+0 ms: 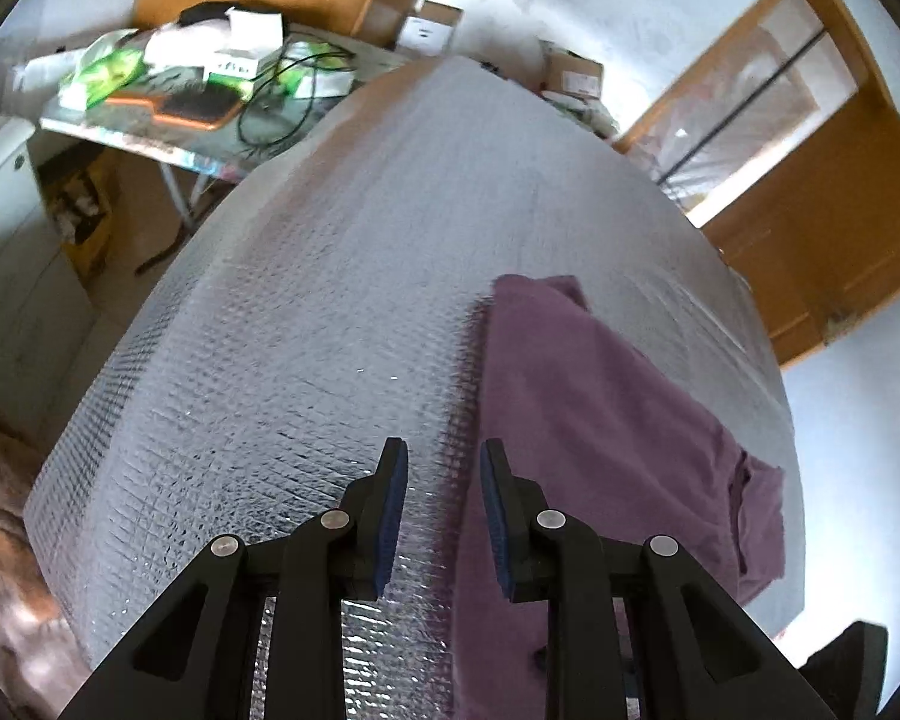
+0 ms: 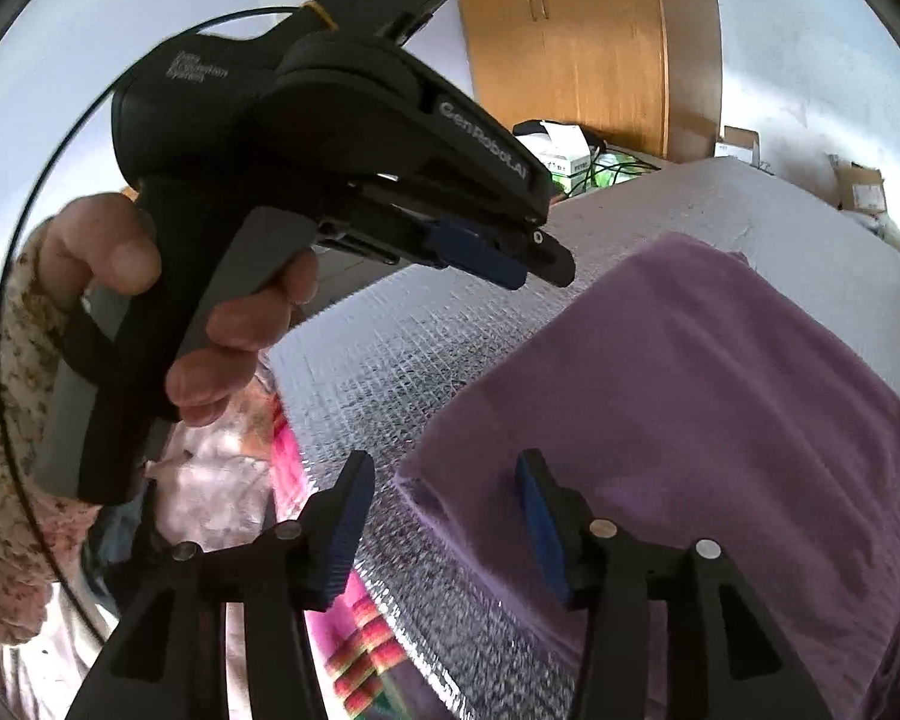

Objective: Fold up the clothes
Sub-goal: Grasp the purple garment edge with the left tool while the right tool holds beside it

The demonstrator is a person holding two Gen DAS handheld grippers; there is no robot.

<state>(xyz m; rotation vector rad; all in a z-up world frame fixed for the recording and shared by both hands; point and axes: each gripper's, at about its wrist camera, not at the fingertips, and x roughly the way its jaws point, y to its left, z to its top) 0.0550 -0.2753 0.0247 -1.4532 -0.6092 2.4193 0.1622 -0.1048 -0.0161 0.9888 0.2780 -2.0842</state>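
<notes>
Both sets of jaws stand parted and grasp nothing. On the left gripper (image 1: 438,456) they gape a little, hanging over the silver quilted cover (image 1: 330,300) beside the purple garment's (image 1: 582,420) edge. On the right gripper (image 2: 444,468) they are spread wider, above the near corner of the folded purple garment, which lies flat on the cover. From the right wrist view, a hand (image 2: 168,312) grips the left gripper's handle; its body reads "GenRobot.AI". Smaller print there is illegible.
</notes>
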